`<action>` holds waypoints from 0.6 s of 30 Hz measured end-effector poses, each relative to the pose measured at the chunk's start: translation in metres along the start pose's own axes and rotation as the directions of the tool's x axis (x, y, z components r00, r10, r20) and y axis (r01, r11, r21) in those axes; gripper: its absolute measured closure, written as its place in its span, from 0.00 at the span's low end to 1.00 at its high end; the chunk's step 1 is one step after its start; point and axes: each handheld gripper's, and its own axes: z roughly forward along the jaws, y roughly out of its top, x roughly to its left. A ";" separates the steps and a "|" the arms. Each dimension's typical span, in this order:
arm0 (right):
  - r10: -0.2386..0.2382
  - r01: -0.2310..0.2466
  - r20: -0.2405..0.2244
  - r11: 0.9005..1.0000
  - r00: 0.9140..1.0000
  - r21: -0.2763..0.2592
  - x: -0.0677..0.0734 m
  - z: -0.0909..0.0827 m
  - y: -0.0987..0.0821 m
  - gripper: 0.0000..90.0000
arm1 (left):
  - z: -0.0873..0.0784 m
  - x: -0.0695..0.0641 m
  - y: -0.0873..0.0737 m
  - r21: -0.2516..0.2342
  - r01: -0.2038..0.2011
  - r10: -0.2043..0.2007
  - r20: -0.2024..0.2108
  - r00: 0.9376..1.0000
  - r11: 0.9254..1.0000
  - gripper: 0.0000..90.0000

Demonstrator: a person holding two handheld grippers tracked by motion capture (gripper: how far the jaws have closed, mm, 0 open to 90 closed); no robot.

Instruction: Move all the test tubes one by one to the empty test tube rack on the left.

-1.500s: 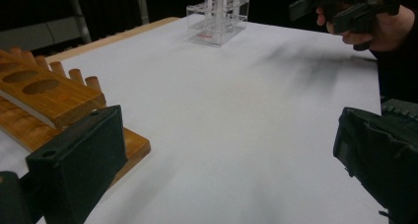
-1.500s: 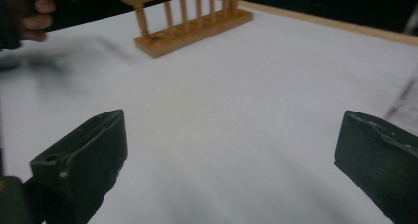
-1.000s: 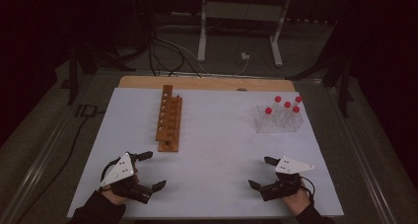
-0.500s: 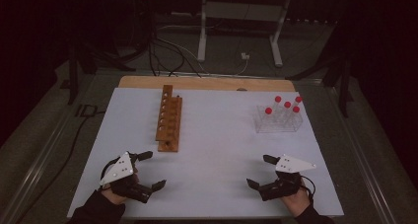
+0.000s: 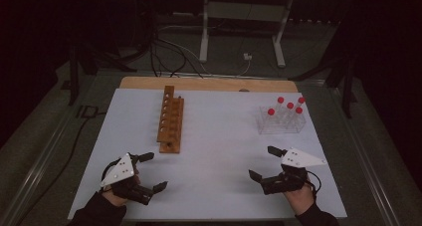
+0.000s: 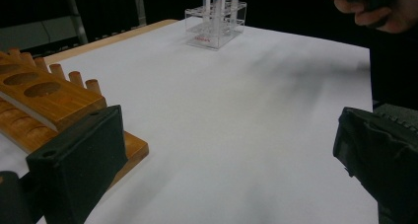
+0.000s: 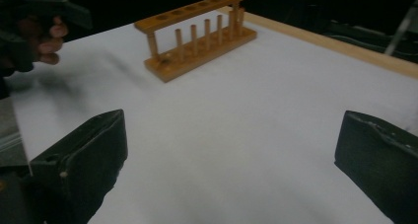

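A wooden test-tube rack [image 5: 170, 120] stands on the white table [image 5: 219, 136], left of centre, its holes empty. A clear plastic rack [image 5: 281, 120] with several red-capped tubes [image 5: 280, 100] sits at the far right. My left gripper [image 5: 153, 172] rests near the front left edge, open, with nothing between its jaws. My right gripper [image 5: 263, 163] sits near the front right, open and empty too. The left gripper view shows the wooden rack [image 6: 49, 100] close on the left and the clear rack [image 6: 215, 21] far off. The right gripper view shows the wooden rack [image 7: 197, 34] ahead.
A wooden strip [image 5: 209, 83] borders the table's far edge. Behind it stand a metal stand [image 5: 244, 17] and cables [image 5: 169, 52] on the dark floor. A hand [image 7: 42, 39] holding the other gripper shows at the upper left of the right gripper view.
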 end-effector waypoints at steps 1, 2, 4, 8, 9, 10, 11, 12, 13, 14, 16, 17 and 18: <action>0.003 -0.003 0.003 1.000 1.000 -0.003 -0.001 -0.001 0.001 0.00 | 0.000 0.000 0.000 0.000 0.000 0.000 0.000 1.000 1.000 0.01; 0.009 -0.009 0.008 1.000 1.000 -0.004 -0.002 -0.001 0.002 0.00 | 0.000 0.000 0.000 -0.001 0.002 -0.002 0.001 1.000 1.000 0.01; 0.012 -0.012 0.023 1.000 1.000 -0.011 -0.005 -0.002 0.004 0.00 | 0.000 0.000 0.000 -0.002 0.003 -0.003 0.001 1.000 1.000 0.01; 0.023 -0.023 0.049 1.000 0.999 -0.009 -0.011 -0.002 0.009 0.00 | 0.000 0.000 0.000 -0.002 0.002 -0.002 0.001 1.000 1.000 0.01; 0.031 -0.030 0.056 1.000 0.998 -0.007 -0.014 -0.001 0.010 0.00 | 0.000 0.000 0.000 -0.002 0.002 -0.002 0.001 1.000 1.000 0.01; 0.031 -0.030 0.056 1.000 0.998 -0.007 -0.014 -0.001 0.010 0.00 | 0.000 0.000 0.000 -0.003 0.004 -0.004 0.001 1.000 1.000 0.01; 0.037 -0.036 0.070 0.999 0.997 -0.014 -0.019 0.000 0.012 0.00 | 0.000 0.000 0.000 -0.003 0.003 -0.003 0.001 1.000 1.000 0.01; 0.046 -0.045 0.076 0.999 0.996 -0.016 -0.021 0.001 0.013 0.00 | 0.000 0.000 0.000 -0.002 0.003 -0.003 0.003 1.000 1.000 0.01; 0.049 -0.048 0.077 0.999 0.996 -0.018 -0.024 0.001 0.014 0.00 | 0.000 0.000 0.000 -0.002 0.003 -0.003 0.002 1.000 1.000 0.01; 0.045 -0.043 0.092 0.999 0.995 -0.028 -0.026 0.001 0.015 0.00 | -0.001 0.000 0.000 -0.002 0.002 -0.002 0.002 1.000 1.000 0.01; 0.046 -0.042 0.111 0.998 0.993 -0.039 -0.030 0.001 0.018 0.00 | -0.001 0.001 0.000 -0.005 0.003 -0.003 0.002 1.000 1.000 0.01; 0.046 -0.042 0.111 0.998 0.993 -0.039 -0.030 0.001 0.018 0.00 | -0.001 0.001 0.000 -0.005 0.003 -0.003 0.002 1.000 1.000 0.01; 0.043 -0.037 0.138 0.998 0.989 -0.052 -0.034 0.001 0.020 0.00 | -0.001 0.001 0.000 -0.005 0.004 -0.004 0.003 1.000 1.000 0.01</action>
